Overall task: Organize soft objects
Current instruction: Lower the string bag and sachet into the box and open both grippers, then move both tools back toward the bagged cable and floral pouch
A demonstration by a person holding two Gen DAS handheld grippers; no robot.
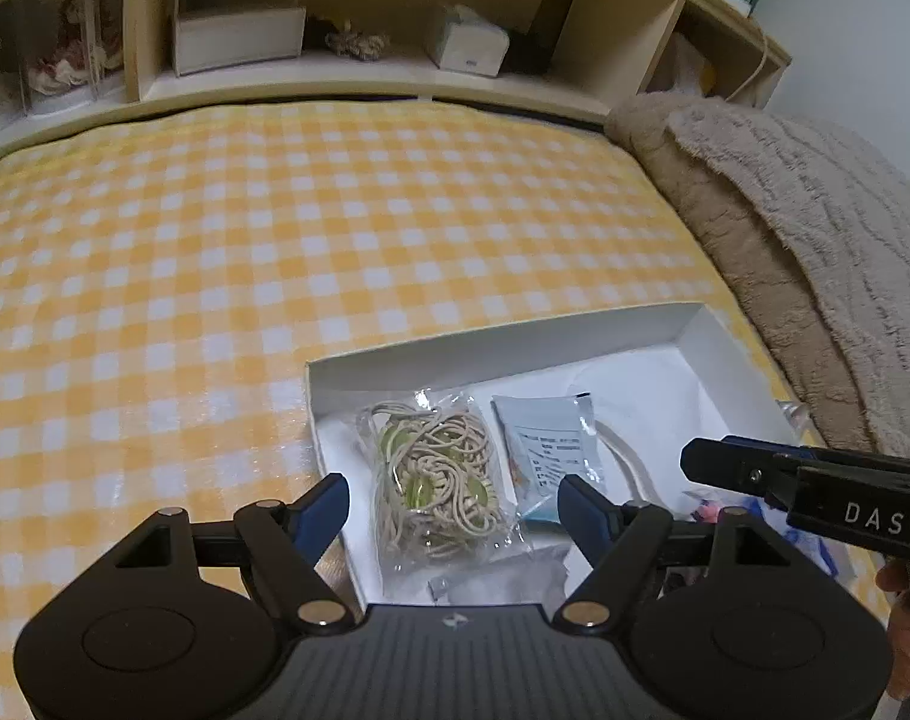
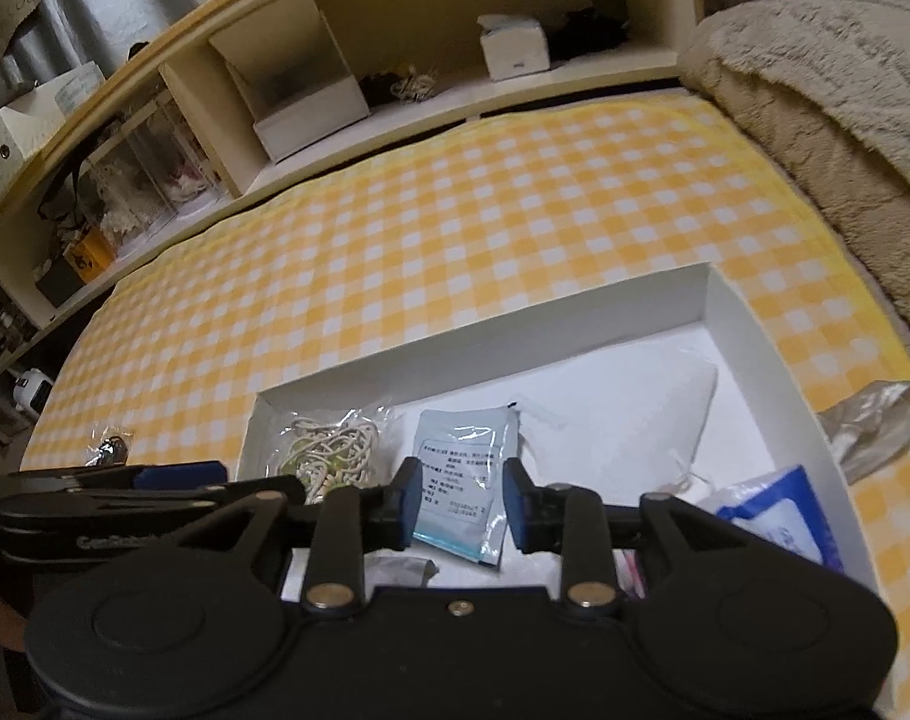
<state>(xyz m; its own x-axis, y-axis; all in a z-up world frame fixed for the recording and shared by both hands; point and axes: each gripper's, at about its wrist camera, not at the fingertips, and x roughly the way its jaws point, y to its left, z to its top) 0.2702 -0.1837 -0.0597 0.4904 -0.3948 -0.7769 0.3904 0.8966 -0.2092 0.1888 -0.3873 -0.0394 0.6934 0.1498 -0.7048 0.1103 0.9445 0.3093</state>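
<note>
Bed cover (image 1: 275,228): a yellow and white checked cloth is lying flat across the whole surface, running back to the shelf unit
Shelf unit (image 1: 395,12): pale wooden cubbies are standing along the far edge, holding a white bin, a tissue box (image 1: 466,39) and some tangled items
Blanket (image 1: 814,228): a beige fleece is lying bunched along the right side of the cloth
White box (image 1: 502,342): a shallow open cardboard tray is sitting on the checked cloth near the blanket, holding the soft packets
Left gripper (image 1: 455,495): it is hovering over the near left part of the box with its blue pads standing wide apart; the cord bag is lying between and below them, and the pads are not pressing on it
Right gripper (image 2: 462,495): it is hanging over the middle of the box with its pads partly apart; the pale blue sachet is lying under the gap, and nothing is being pinched
Cord bag (image 1: 437,480): a clear bag of cream cord with green beads is lying in the left end of the box
Pale blue sachet (image 2: 463,468): a flat printed packet is lying just right of the cord bag, inside the box
Blue and white packet (image 2: 778,516): it is sitting at the right near corner of the box
Clear wrapper (image 2: 874,426): crumpled plastic is lying on the cloth just outside the box's right wall
Small clear bag (image 2: 111,447): it is lying on the cloth, left of the box
</note>
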